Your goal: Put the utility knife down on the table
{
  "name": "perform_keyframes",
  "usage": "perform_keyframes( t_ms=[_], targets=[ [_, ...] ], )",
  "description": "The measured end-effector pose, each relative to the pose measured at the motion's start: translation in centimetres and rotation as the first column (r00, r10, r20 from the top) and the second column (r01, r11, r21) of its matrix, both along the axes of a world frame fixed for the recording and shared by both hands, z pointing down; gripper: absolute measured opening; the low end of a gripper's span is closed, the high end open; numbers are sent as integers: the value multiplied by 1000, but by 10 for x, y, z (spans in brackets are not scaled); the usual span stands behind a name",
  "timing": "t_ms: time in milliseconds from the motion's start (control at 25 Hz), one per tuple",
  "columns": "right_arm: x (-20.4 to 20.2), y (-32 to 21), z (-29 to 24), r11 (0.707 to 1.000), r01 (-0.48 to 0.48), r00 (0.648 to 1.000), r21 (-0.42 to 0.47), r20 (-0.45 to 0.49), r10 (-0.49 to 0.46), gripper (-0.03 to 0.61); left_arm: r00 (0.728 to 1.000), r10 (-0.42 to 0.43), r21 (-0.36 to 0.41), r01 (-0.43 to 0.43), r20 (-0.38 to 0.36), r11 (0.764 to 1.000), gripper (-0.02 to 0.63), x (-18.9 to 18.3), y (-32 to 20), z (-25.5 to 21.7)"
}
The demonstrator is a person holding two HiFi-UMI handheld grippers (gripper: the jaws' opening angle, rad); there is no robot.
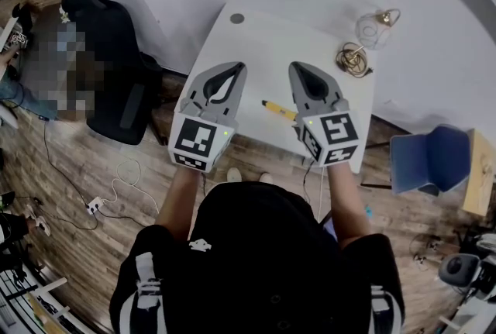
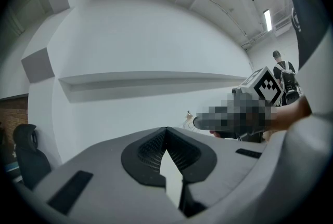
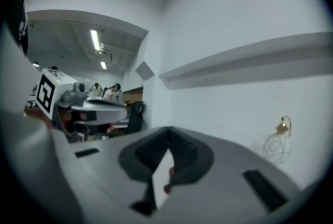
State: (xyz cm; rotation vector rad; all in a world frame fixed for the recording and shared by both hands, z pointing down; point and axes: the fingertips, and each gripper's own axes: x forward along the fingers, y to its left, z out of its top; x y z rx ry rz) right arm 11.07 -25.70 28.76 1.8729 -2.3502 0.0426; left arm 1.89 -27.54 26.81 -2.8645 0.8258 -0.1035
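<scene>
The yellow utility knife [image 1: 278, 109] lies flat on the white table [image 1: 263, 42] near its front edge, and neither gripper holds it. My left gripper [image 1: 235, 67] hovers to the knife's left, its jaws shut with nothing between them. My right gripper [image 1: 299, 67] hovers just right of the knife, also shut and empty; its body hides the knife's right end. In the left gripper view the jaws [image 2: 166, 129] meet at the tip and the right gripper [image 2: 258, 98] shows off to the side. The right gripper view shows its shut jaws [image 3: 168, 129] pointing level at the white wall.
A glass-and-brass ornament [image 1: 377, 25] and a brass wire coil [image 1: 353, 59] sit at the table's far right corner, and a grey disc [image 1: 237, 18] near its far edge. A black office chair [image 1: 108, 53] stands left, a blue chair [image 1: 430, 158] right. Cables [image 1: 116, 185] cross the wooden floor.
</scene>
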Motion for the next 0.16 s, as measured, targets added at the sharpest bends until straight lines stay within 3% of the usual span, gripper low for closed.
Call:
perform_keyframes(
  t_ms=[160],
  targets=[
    [-4,0,-1,1000,-3,1000,-5,2,3,34,1000,-1,-3,1,0,1000,17,-3,-1,1]
  ],
)
